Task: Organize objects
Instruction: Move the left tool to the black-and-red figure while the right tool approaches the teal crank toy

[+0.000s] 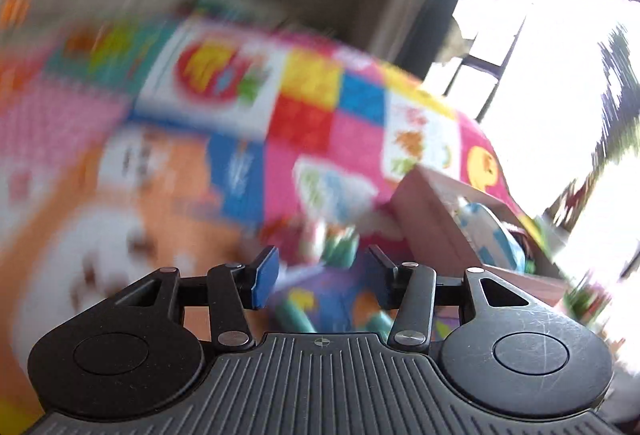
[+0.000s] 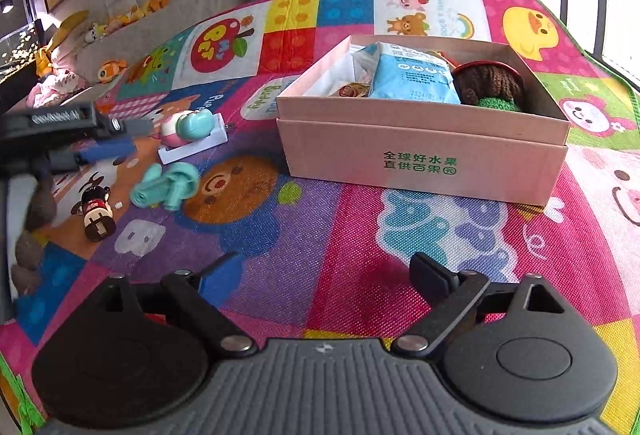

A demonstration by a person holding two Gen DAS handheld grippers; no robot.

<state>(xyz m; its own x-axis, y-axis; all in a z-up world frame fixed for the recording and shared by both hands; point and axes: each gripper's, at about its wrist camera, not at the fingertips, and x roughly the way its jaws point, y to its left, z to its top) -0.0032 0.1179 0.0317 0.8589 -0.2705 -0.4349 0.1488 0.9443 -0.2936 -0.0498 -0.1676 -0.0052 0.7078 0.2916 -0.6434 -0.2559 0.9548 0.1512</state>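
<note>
Toys (image 2: pixel 164 187) lie loose on the mat (image 2: pixel 360 275) left of the part-filled box (image 2: pixel 420 151), so sorting is unfinished; right tongs (image 2: pixel 328 279) gape empty, left tongs (image 1: pixel 320 275) half-spread, contents blurred.

**Clearance: right side open, left side cluttered**

Bare play mat (image 2: pixel 340 235) directly ahead of the right gripper (image 2: pixel 326 281), clear up to the pink box (image 2: pixel 424 155), whose near wall blocks further travel. Box top open, but blue packet (image 2: pixel 408 75) and brown knit item (image 2: pixel 490 83) fill most of it. Teal toy (image 2: pixel 164 187), small figure (image 2: pixel 96 213), white-based toy (image 2: pixel 192 135) and left gripper (image 2: pixel 100 139) crowd the left.
</note>
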